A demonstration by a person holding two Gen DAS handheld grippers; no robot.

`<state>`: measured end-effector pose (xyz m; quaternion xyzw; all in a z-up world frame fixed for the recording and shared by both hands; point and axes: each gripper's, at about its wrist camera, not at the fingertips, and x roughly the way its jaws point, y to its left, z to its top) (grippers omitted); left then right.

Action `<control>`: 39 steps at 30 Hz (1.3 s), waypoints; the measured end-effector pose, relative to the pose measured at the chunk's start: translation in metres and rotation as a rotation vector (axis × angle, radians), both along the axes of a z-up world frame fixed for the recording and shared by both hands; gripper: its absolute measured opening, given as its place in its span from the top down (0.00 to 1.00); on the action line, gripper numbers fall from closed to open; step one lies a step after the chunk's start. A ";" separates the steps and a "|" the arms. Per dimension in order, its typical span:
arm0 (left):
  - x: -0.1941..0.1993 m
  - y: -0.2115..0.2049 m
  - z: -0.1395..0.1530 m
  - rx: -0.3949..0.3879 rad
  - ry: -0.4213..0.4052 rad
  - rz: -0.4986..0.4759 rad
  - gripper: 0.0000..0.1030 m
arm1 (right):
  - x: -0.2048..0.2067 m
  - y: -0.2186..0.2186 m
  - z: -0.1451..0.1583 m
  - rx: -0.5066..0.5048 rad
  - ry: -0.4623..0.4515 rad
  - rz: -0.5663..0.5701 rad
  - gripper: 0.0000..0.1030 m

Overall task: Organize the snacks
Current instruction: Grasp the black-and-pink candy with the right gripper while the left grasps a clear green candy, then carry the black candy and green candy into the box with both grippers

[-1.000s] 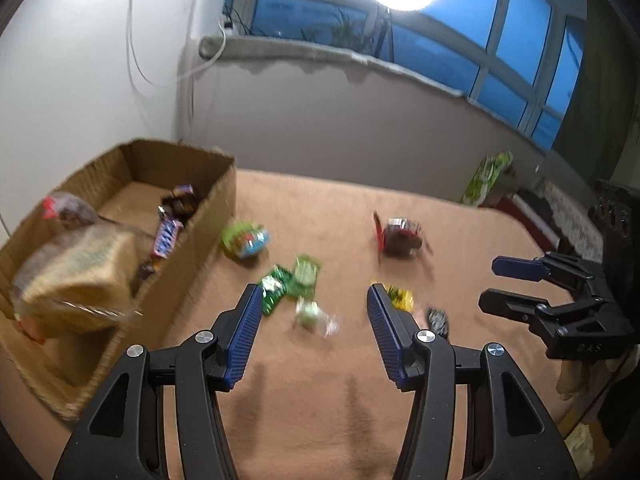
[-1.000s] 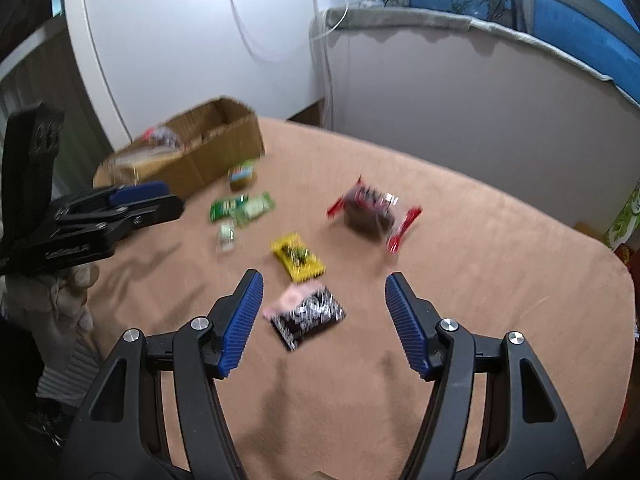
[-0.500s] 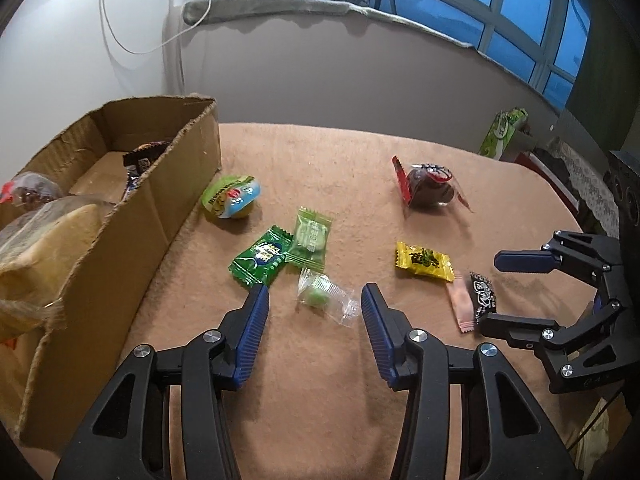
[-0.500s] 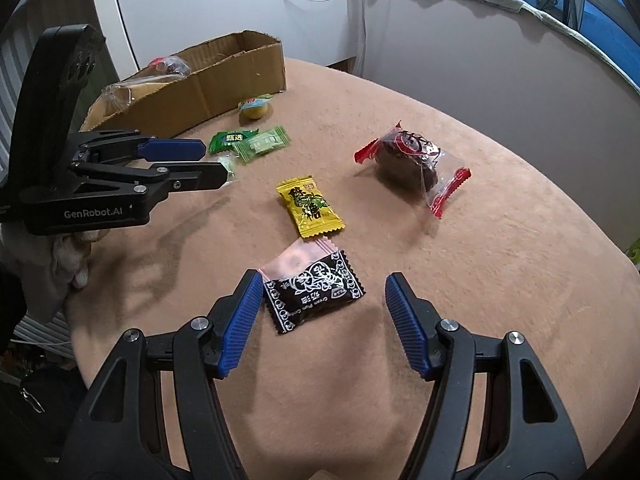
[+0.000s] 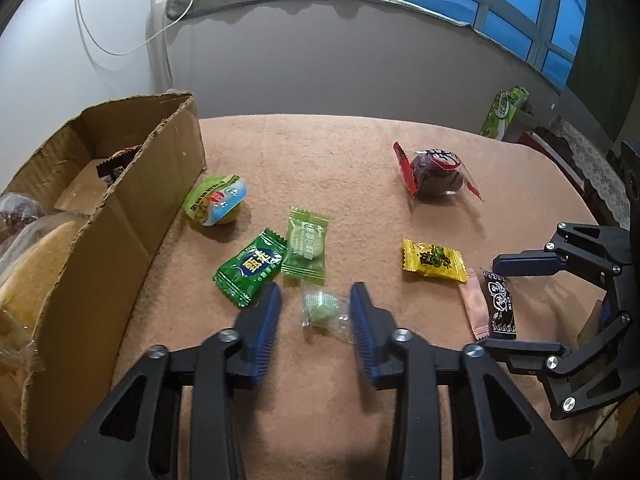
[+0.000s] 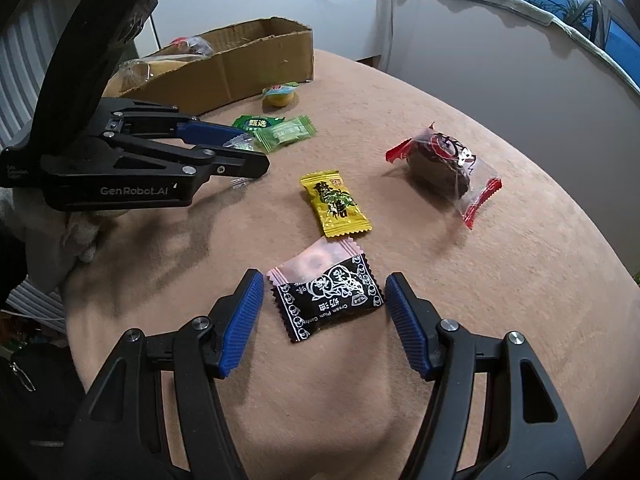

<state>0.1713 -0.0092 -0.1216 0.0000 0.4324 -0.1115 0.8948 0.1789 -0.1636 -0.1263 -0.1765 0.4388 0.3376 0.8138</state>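
In the left wrist view, our left gripper (image 5: 316, 312) had just been closing: its jaws stood much narrower than a second before, with the clear-wrapped green candy (image 5: 323, 307) lying between them on the tan tabletop (image 5: 320, 152), the right pad at the wrapper's edge and the left pad still short of it, so we judged no grip yet made. We took this as the start of a pick bound for the cardboard box (image 5: 120, 216) at left, which already held a few snacks. Earlier this candy lay ahead of the tips; now they straddled it. In the right wrist view, our right gripper (image 6: 324, 308) stood open around the black cream plum candy (image 6: 328, 300), touching neither side, where earlier the packet lay beyond its tips.
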 end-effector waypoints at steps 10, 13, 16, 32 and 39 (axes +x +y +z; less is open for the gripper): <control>-0.004 -0.008 0.001 0.015 -0.009 -0.015 0.80 | -0.004 -0.007 0.004 0.015 0.006 0.005 0.61; -0.006 -0.007 0.001 0.005 -0.008 -0.017 0.80 | -0.005 -0.009 0.005 0.023 0.012 0.001 0.61; -0.008 -0.006 0.001 -0.007 -0.007 -0.019 0.81 | -0.006 -0.015 0.006 0.037 0.022 -0.012 0.62; -0.035 0.019 0.045 -0.080 -0.107 0.020 0.81 | -0.017 -0.029 0.037 0.116 -0.012 -0.067 0.62; -0.052 0.041 0.072 -0.086 -0.172 0.058 0.81 | -0.014 -0.015 0.065 0.159 -0.046 -0.048 0.62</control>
